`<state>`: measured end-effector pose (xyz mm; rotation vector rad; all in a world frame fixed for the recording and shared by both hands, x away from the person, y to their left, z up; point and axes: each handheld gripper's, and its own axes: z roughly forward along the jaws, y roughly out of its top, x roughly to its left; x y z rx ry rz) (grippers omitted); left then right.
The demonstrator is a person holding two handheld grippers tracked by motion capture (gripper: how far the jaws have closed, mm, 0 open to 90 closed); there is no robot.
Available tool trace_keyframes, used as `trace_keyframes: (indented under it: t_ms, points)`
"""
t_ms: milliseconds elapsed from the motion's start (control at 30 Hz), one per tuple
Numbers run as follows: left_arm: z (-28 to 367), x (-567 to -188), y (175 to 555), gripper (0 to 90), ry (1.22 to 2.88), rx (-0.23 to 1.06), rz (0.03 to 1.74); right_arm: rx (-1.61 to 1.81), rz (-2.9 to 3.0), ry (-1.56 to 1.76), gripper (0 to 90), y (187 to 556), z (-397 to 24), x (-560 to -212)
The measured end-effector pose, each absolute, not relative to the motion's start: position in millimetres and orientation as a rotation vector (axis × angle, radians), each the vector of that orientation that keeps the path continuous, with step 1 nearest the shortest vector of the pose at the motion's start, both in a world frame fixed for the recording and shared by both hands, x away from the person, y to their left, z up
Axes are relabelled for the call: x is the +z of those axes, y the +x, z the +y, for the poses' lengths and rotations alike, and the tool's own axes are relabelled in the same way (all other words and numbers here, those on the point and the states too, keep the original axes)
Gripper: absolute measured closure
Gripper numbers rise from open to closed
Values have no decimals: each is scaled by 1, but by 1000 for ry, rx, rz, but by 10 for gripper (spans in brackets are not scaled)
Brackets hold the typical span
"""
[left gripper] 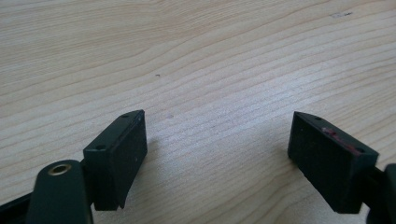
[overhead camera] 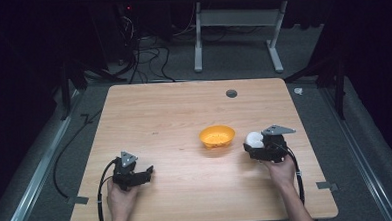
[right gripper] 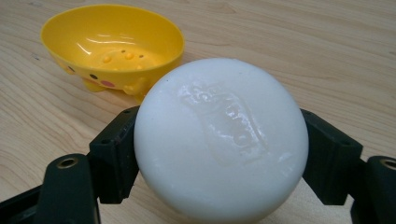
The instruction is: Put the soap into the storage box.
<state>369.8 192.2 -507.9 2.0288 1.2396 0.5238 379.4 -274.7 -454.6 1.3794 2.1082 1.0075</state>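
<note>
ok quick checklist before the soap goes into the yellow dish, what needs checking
1. Grip on the white soap bar: right gripper has a jaw on each side of it, pressed on. Ok.
2. Soap off the table: it seems lifted in the right gripper view. Ok.
3. Yellow dish open side up: nothing lies in it. Ok.
4. Path to the dish: it sits just to the left of the soap in the high view, with bare wood between. Ok.
5. Left gripper: jaws apart, nothing between them, low over the table near its left front, away from the dish. Ok.
6. How firm the hold is: cannot tell.
</note>
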Motion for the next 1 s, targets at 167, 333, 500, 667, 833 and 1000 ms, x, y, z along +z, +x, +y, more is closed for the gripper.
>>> trace_keyframes:
  t_ms: [167, 333, 500, 667, 833, 1000]
  points:
    - [192, -508, 370, 203, 2029, 523, 1239, 1018, 2112, 1370, 250, 380, -272, -451]
    - [192, -508, 370, 203, 2029, 523, 1239, 1039, 2121, 1358, 250, 380, -270, -446]
    - [192, -508, 370, 203, 2029, 523, 1239, 1042, 2126, 1349, 250, 381, -268, -443]
    - [192, -508, 370, 203, 2029, 523, 1239, 1057, 2137, 1334, 251, 383, -265, -438]
    - [192, -508, 370, 203, 2029, 523, 1239, 1071, 2142, 1325, 250, 385, -262, -435]
    - [192, -508, 370, 203, 2029, 523, 1239, 1076, 2149, 1303, 250, 389, -256, -430]
